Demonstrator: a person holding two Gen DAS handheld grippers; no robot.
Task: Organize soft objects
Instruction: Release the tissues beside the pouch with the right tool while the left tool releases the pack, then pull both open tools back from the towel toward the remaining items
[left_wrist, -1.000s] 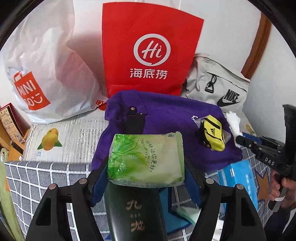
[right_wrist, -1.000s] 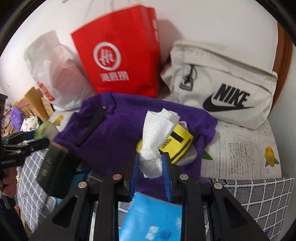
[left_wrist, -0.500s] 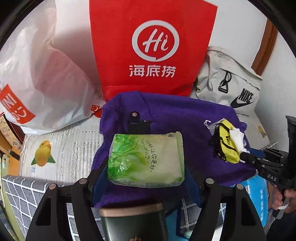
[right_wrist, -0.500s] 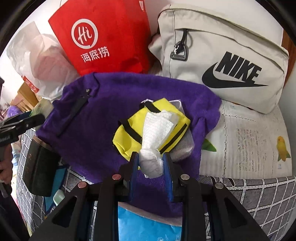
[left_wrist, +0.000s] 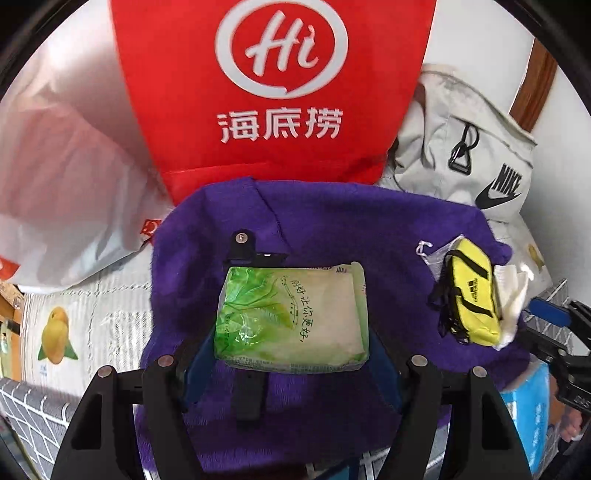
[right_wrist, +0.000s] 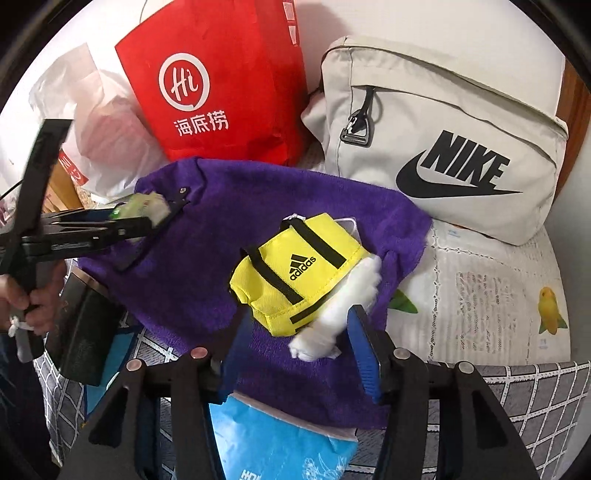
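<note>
My left gripper (left_wrist: 291, 332) is shut on a green tissue pack (left_wrist: 291, 317) and holds it above the purple towel (left_wrist: 332, 229). In the right wrist view the left gripper (right_wrist: 147, 218) shows at the left over the towel (right_wrist: 207, 258). My right gripper (right_wrist: 299, 332) is open, its jaws wide apart. Between them lies a white crumpled tissue (right_wrist: 340, 314), resting on the towel against a small yellow adidas bag (right_wrist: 295, 273). The bag (left_wrist: 472, 299) and tissue (left_wrist: 513, 295) also show at the right of the left wrist view.
A red Hi paper bag (left_wrist: 273, 92) and a white plastic bag (left_wrist: 62, 184) stand behind the towel. A beige Nike bag (right_wrist: 443, 140) lies at the back right. A dark green box (right_wrist: 81, 325) and a blue packet (right_wrist: 280, 439) lie at the front.
My right gripper moved onto the yellow bag, then opened and let go of the white tissue beside it. My left gripper carried the tissue pack forward over the purple towel.
</note>
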